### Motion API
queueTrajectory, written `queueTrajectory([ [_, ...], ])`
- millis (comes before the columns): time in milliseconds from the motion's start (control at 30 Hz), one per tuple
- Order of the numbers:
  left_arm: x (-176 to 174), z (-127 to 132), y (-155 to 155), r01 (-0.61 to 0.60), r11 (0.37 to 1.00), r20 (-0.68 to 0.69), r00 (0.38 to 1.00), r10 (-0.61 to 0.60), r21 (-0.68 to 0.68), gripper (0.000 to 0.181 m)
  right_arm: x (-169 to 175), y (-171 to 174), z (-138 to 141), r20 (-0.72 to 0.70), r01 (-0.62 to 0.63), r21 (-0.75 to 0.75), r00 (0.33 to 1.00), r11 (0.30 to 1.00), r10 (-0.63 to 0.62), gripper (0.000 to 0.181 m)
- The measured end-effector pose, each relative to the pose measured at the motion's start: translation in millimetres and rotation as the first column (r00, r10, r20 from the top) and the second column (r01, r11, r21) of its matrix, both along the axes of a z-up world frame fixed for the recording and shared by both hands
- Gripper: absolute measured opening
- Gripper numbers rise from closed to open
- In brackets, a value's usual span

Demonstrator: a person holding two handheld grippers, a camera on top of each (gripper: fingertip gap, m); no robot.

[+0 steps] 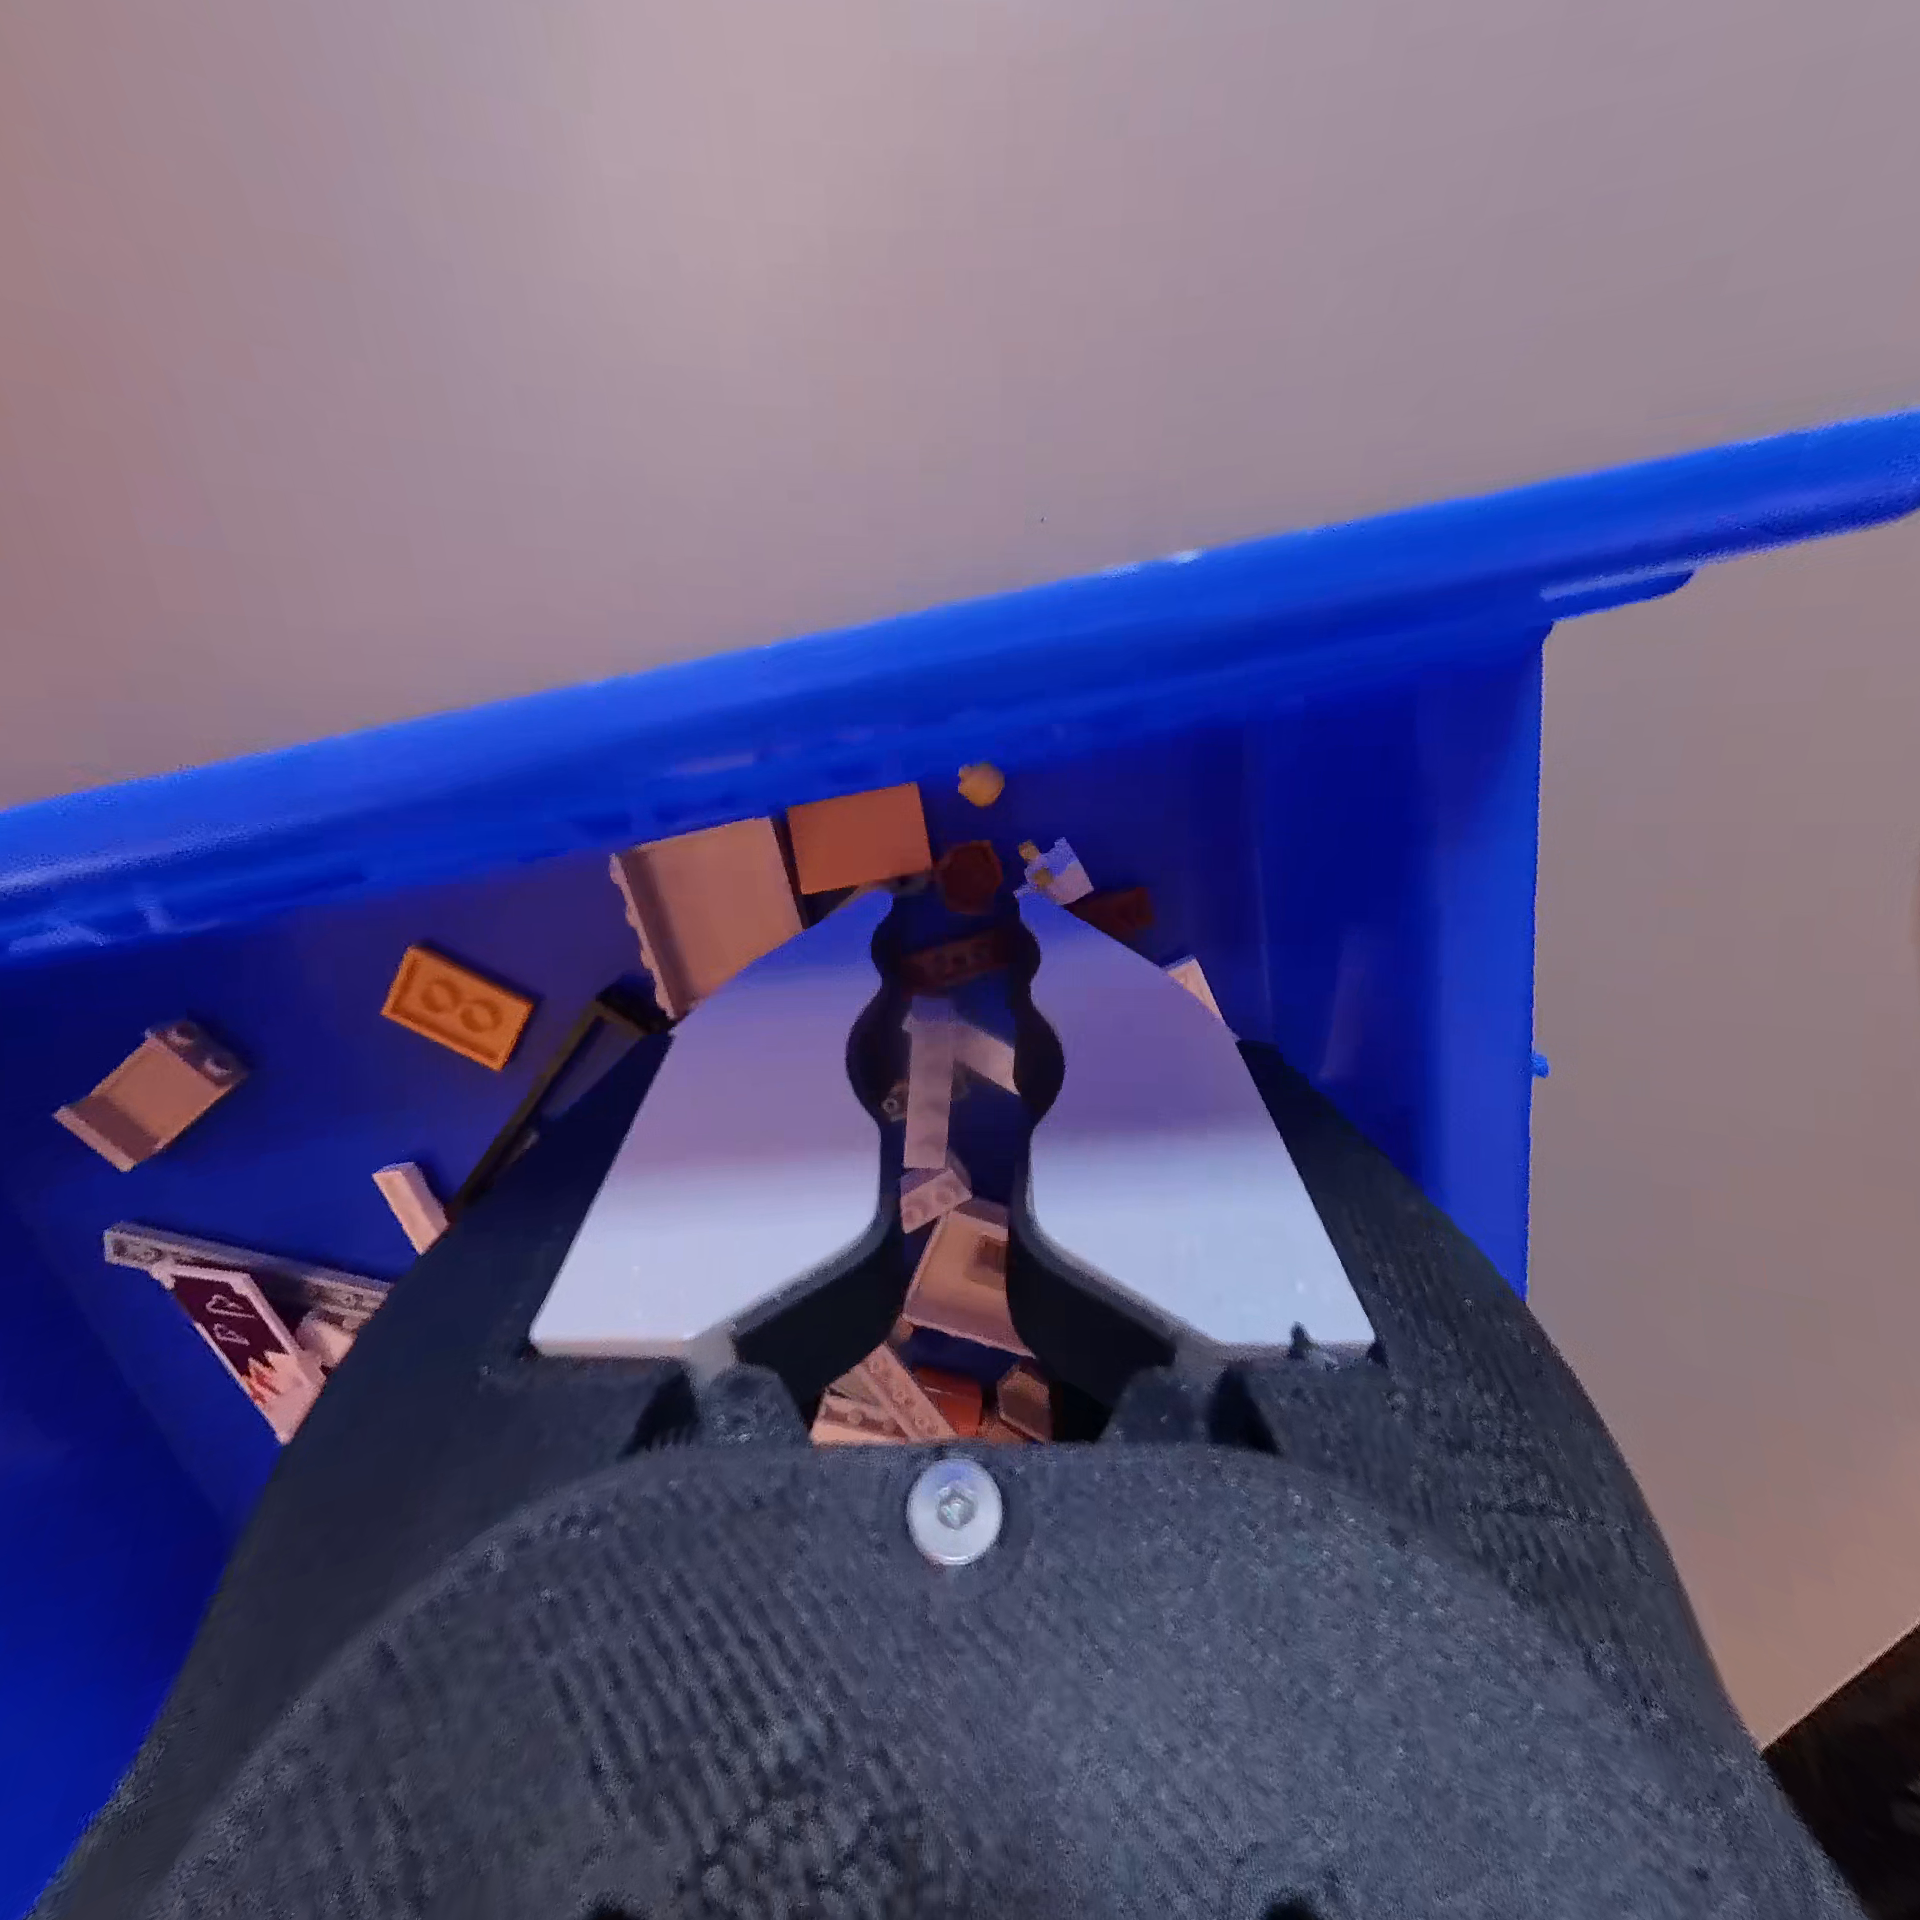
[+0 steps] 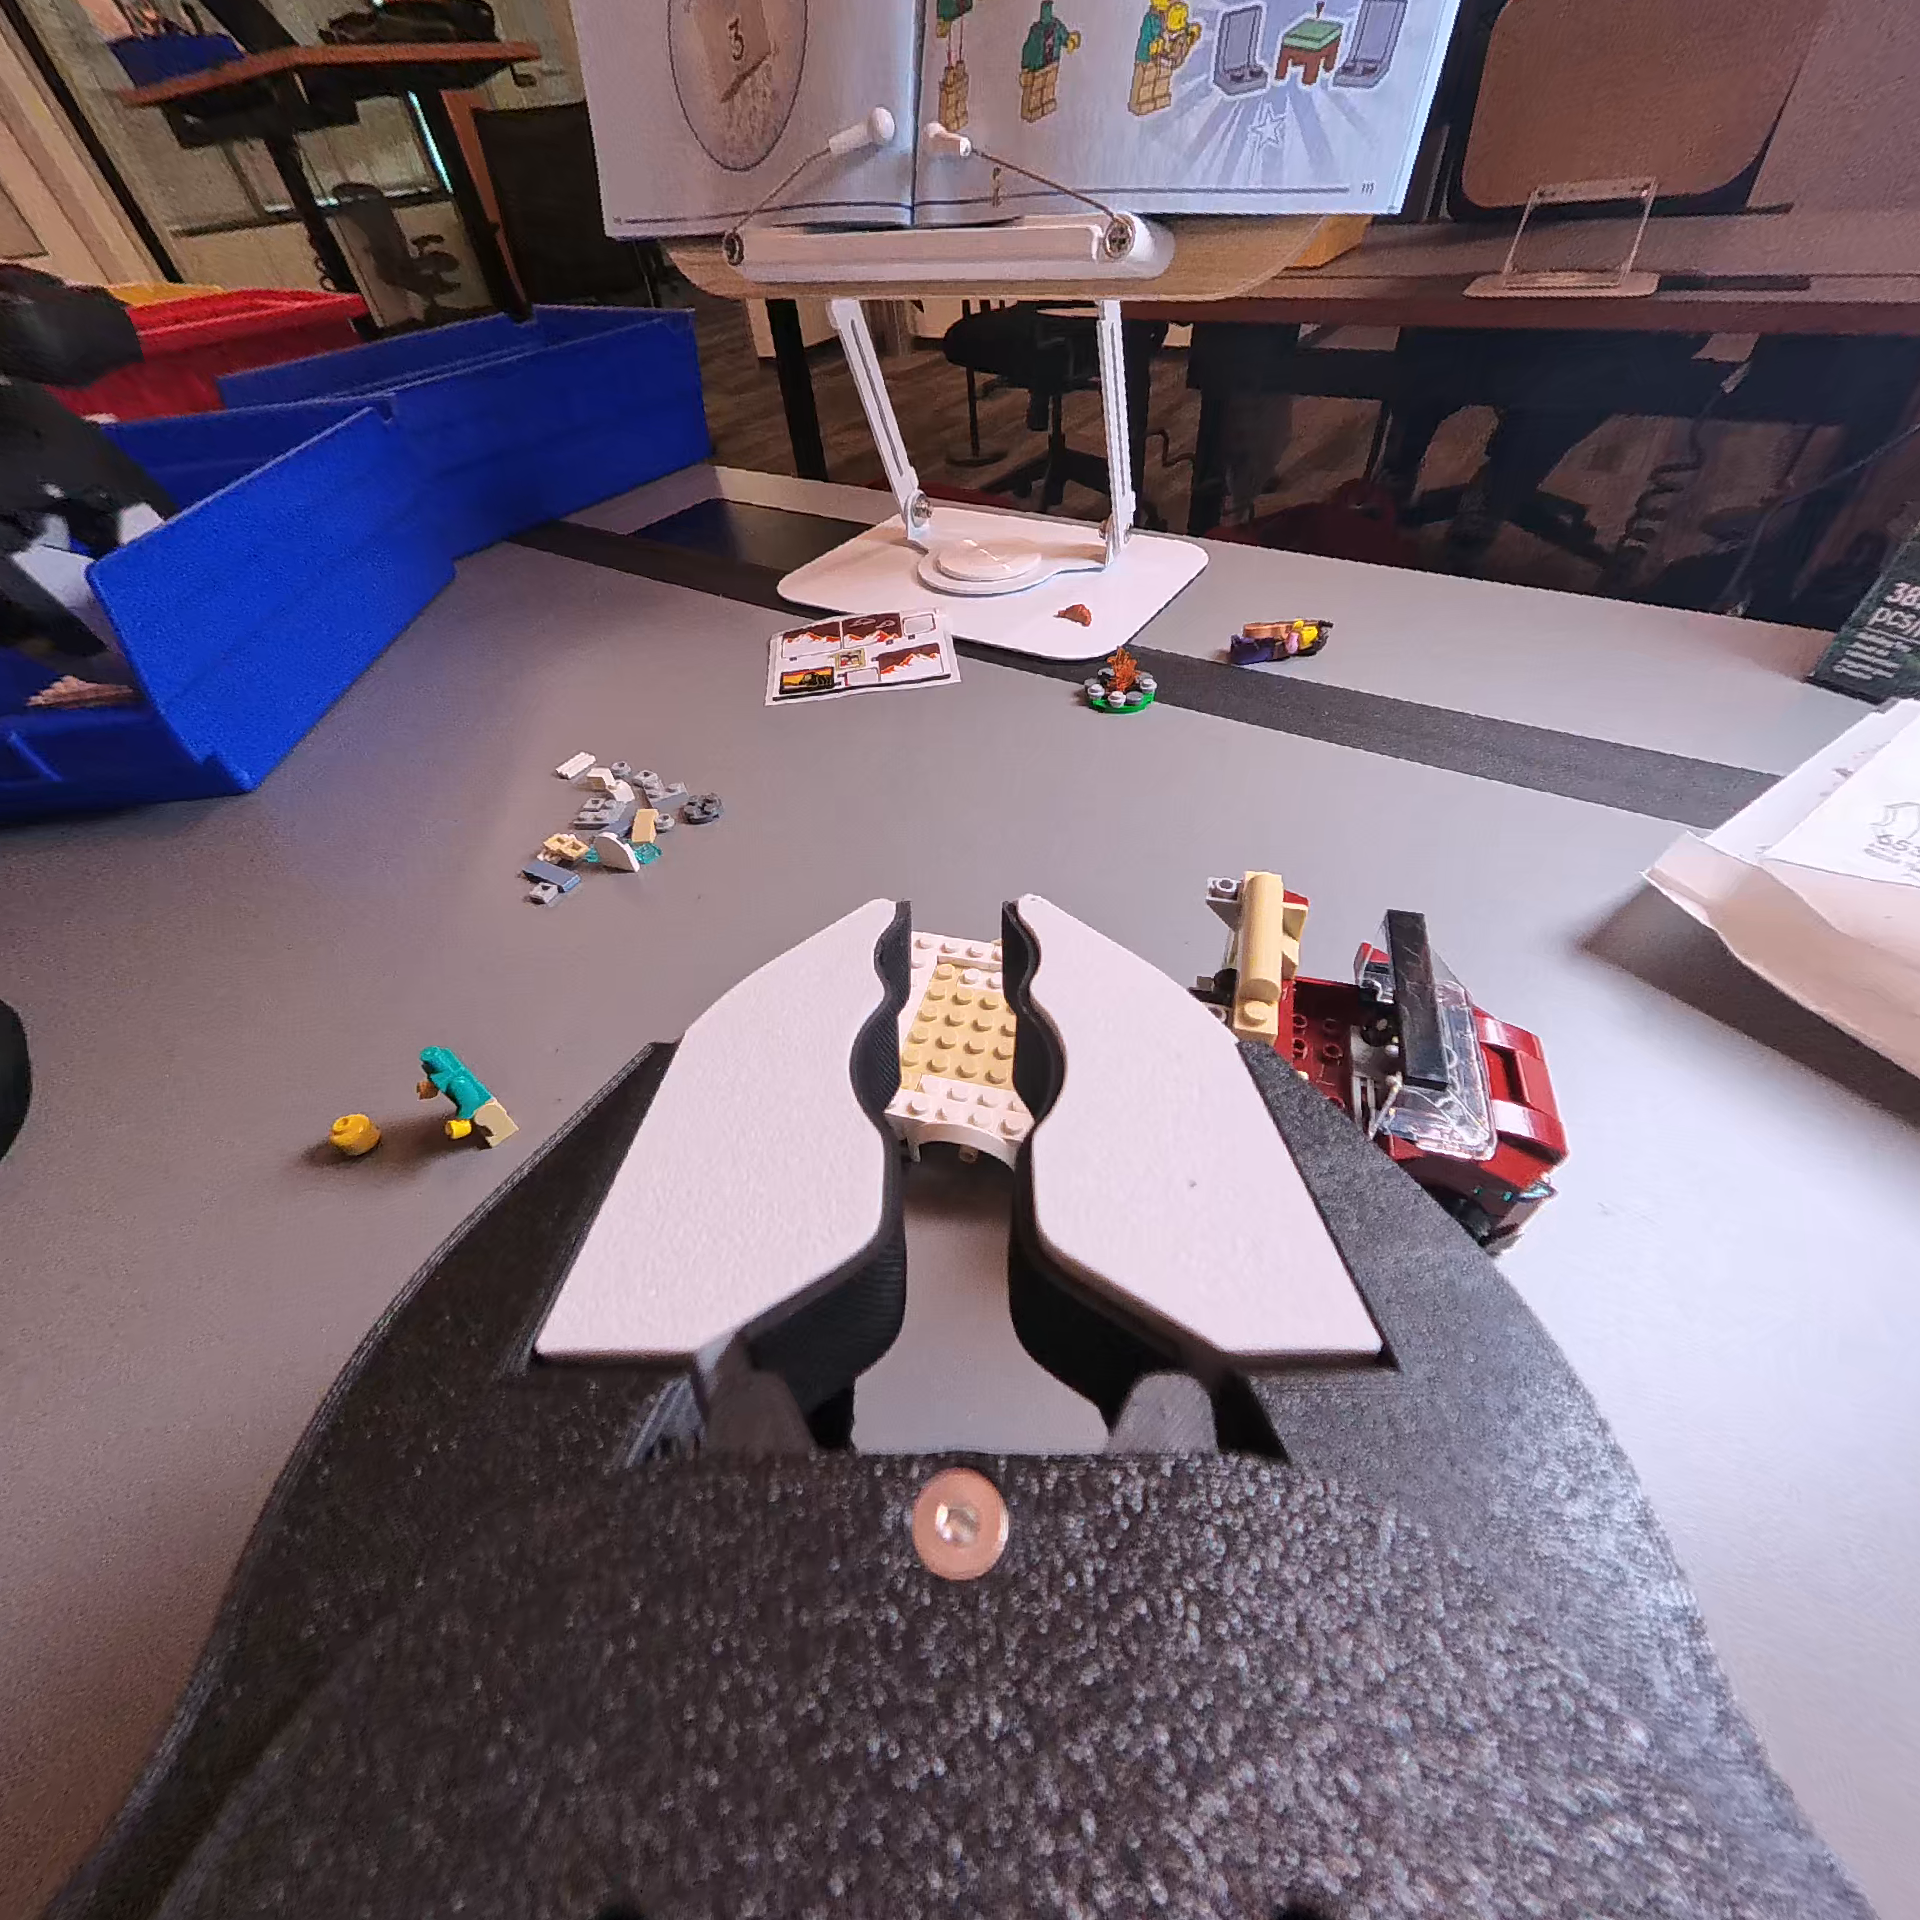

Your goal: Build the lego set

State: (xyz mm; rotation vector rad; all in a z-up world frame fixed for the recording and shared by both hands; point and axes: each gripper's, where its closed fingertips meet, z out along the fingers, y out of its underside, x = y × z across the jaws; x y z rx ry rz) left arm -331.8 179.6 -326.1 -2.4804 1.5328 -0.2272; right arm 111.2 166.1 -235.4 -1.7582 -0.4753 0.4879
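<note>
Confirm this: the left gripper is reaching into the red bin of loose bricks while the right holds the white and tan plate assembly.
Wrong on one count: the bin is blue, not red, as the left wrist view shows. The rest stands.

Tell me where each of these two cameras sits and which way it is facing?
Left wrist view: sits on the left tool, looking down into a blue bin of loose bricks; its own fingers show.
Right wrist view: sits on the right tool, looking across the grey table toward the instruction booklet; its fingers flank a tan-and-white plate.
Shared: the blue bin.
</note>
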Motion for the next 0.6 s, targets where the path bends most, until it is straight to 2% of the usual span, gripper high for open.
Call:
queueTrajectory([
  [133,1.6,-2.6,1.5,0.010,1.000,-0.010,1.000,-0.010,0.006,0.011,-0.6,-0.3,-0.7,0.004,-0.003,-0.002,1.000,1.000,0.003,0.016],
  [200,3.8,-2.3,0.5,0.015,1.000,-0.003,1.000,-0.015,0.005,0.000,-0.6,-0.2,-0.9,0.004,-0.004,-0.003,1.000,1.000,0.004,0.016],
  [467,1.7,6.8,1.5,-0.037,0.999,0.048,0.998,0.036,0.027,0.000,-1.1,-0.8,-1.3,0.000,-0.012,-0.008,1.000,1.000,0.012,0.016],
  [600,6.7,4.4,-0.5,-0.138,0.989,0.116,0.983,0.143,-0.056,0.017,-2.3,-1.8,-0.7,0.003,-0.017,-0.006,1.000,1.000,0.017,0.016],
])
